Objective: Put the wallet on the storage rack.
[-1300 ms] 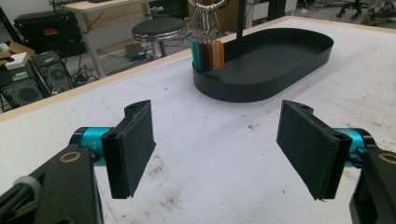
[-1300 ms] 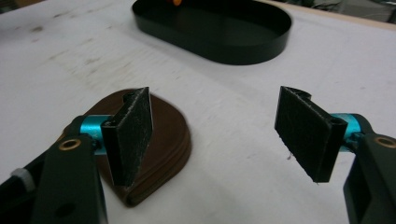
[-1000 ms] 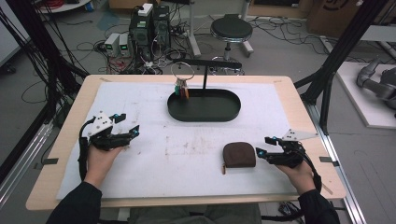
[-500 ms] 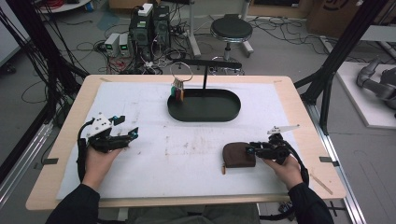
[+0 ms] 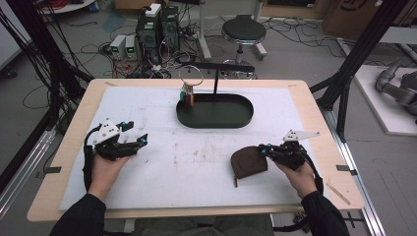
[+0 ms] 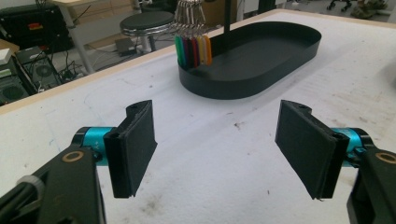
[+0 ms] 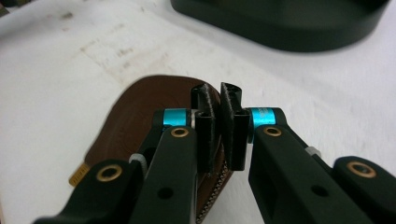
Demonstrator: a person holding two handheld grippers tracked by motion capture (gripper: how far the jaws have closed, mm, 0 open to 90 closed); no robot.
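Note:
A brown zipped pouch lies flat on the white mat at the right front. My right gripper is over its right edge. In the right gripper view the jaws stand almost together, a thin slit between the pads, with the pouch under and behind the tips. Whether they pinch any leather I cannot tell. My left gripper rests at the left of the mat, wide open, with bare mat between its pads.
A black oval tray sits at the back centre, with a post and crossbar rising from it. A ring of coloured key tags hangs over the tray's left end. Computers, cables and a stool lie beyond the table.
My right gripper has slid left from beside the pouch onto its right edge. The left gripper and the pouch have stayed where they were.

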